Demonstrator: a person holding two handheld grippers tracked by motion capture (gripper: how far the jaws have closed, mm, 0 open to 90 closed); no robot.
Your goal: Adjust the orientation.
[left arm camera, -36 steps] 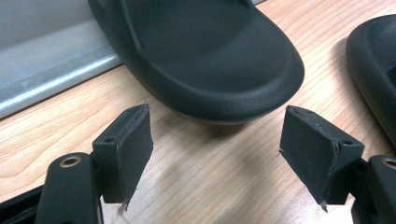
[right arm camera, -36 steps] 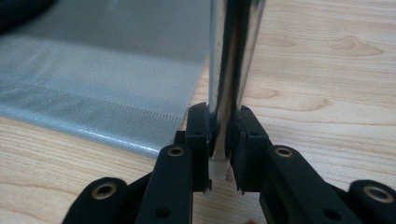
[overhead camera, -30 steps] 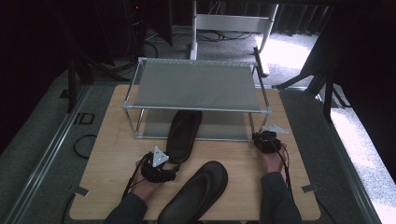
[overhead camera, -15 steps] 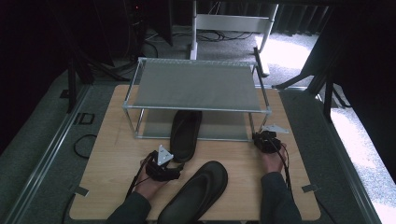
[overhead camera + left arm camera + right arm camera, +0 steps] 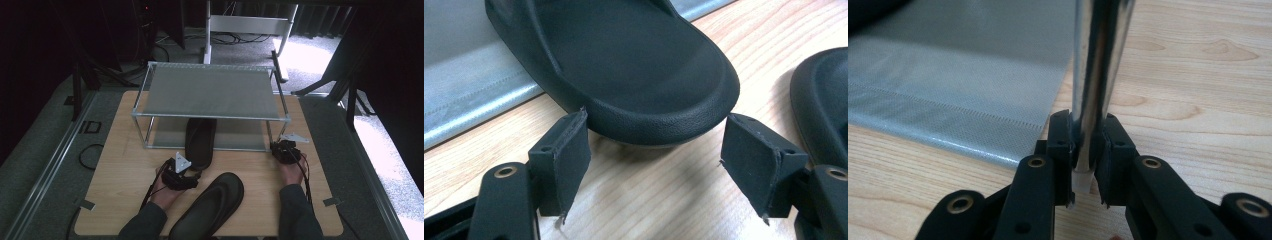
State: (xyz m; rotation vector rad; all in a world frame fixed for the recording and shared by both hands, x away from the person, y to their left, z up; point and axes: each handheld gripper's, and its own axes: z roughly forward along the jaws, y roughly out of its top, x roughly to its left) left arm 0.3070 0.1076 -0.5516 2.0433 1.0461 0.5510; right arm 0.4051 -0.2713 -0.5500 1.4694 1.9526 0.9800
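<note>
A black slipper (image 5: 200, 137) lies toe-first under the metal shoe rack (image 5: 210, 90), with its heel (image 5: 634, 75) sticking out toward me. My left gripper (image 5: 194, 170) is at that heel. Its jaws have just been closing. In the left gripper view the pads (image 5: 569, 155) flank the heel's rounded end without pressing it, so the left gripper (image 5: 656, 145) is open. A second black slipper (image 5: 212, 205) lies on the table just right of that hand. My right gripper (image 5: 1087, 150) is shut on the rack's front right leg (image 5: 1098, 60), low down near its white foot.
The rack stands on a wooden table (image 5: 125, 165) and has a grey mesh lower shelf (image 5: 963, 85). The second slipper's edge (image 5: 819, 100) sits close beside my left gripper's right jaw. Cables and metal frames lie on the floor beyond the table.
My left gripper has crept forward and to the right, up to the heel of the slipper under the rack. The right gripper and both slippers have stayed put.
</note>
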